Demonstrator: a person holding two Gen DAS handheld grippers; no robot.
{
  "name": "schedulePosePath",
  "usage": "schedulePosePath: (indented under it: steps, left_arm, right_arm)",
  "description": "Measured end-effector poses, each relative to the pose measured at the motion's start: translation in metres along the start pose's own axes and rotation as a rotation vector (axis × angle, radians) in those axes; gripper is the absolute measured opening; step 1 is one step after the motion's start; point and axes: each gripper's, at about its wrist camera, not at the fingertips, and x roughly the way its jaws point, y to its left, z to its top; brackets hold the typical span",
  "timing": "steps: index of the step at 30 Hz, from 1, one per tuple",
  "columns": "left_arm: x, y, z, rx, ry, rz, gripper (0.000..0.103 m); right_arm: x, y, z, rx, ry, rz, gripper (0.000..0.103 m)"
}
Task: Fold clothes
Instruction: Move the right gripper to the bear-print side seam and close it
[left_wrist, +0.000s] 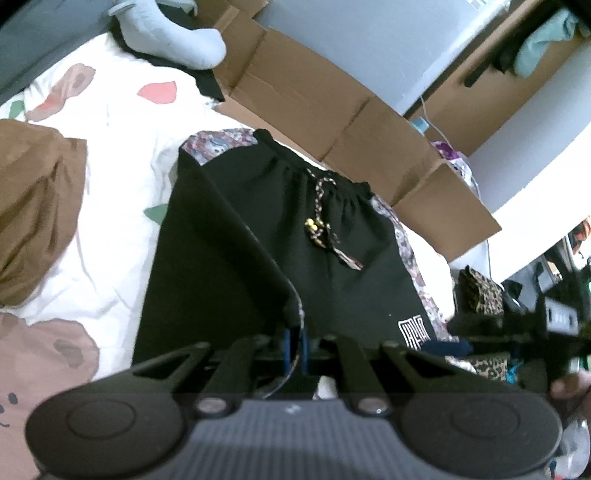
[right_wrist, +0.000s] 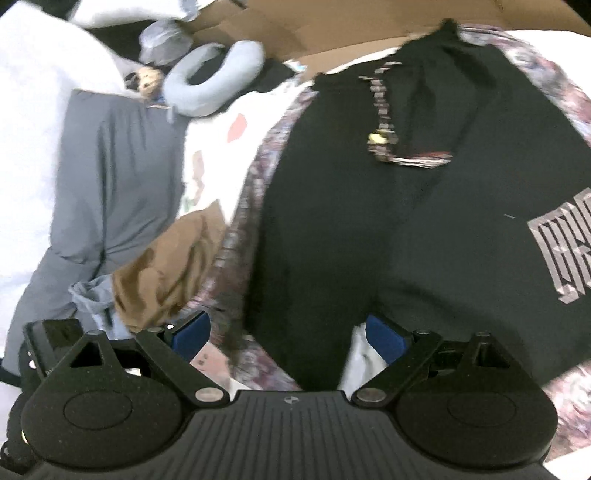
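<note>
Blue pads (left_wrist: 295, 345) of the left gripper (left_wrist: 295, 350) sit pressed close together on a raised fold of the black shorts (left_wrist: 295, 229), pinching the cloth just ahead of the camera. Motion blur softens both views, and the white print (left_wrist: 415, 330) near the hem is cut off and unreadable. From the right wrist, the right gripper (right_wrist: 291, 332) stands wide apart, its blue pads (right_wrist: 386, 338) flanking a leg of the shorts without closing on it. Shorts lie spread on the patterned bed sheet (left_wrist: 110, 177), drawstring (left_wrist: 321, 214) showing, waistband toward a cardboard box (left_wrist: 332, 110). Brown cloth (left_wrist: 33, 210) lies beside them.
</note>
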Motion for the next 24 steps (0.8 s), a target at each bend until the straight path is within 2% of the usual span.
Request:
schedulePosePath:
  steps: [4, 8, 12, 15, 17, 22, 24]
  left_arm:
    - [0.009, -0.007, -0.004, 0.004, 0.006, -0.02, 0.006]
    - [0.018, -0.014, -0.01, 0.018, 0.022, -0.047, 0.006]
    - [0.026, -0.023, -0.014, 0.033, 0.036, -0.071, 0.006]
    - [0.031, -0.029, -0.017, 0.049, 0.039, -0.08, 0.006]
    - [0.034, -0.033, -0.019, 0.066, 0.04, -0.084, 0.006]
    - [0.041, -0.044, -0.023, 0.103, 0.049, -0.1, 0.006]
    - [0.044, -0.047, -0.026, 0.112, 0.06, -0.109, 0.006]
  right_arm:
    - [0.019, 0.017, 0.011, -0.025, 0.041, 0.021, 0.095]
    - [0.04, 0.022, 0.023, 0.026, 0.135, 0.065, 0.085]
    - [0.056, 0.024, 0.029, 0.035, 0.183, 0.045, 0.081]
    - [0.067, 0.021, 0.027, 0.061, 0.218, 0.014, 0.068]
    - [0.074, 0.018, 0.024, 0.065, 0.243, -0.003, 0.049]
    - [0.079, 0.006, 0.018, 0.108, 0.264, -0.048, 0.049]
    - [0.081, 0.002, 0.016, 0.122, 0.273, -0.058, 0.045]
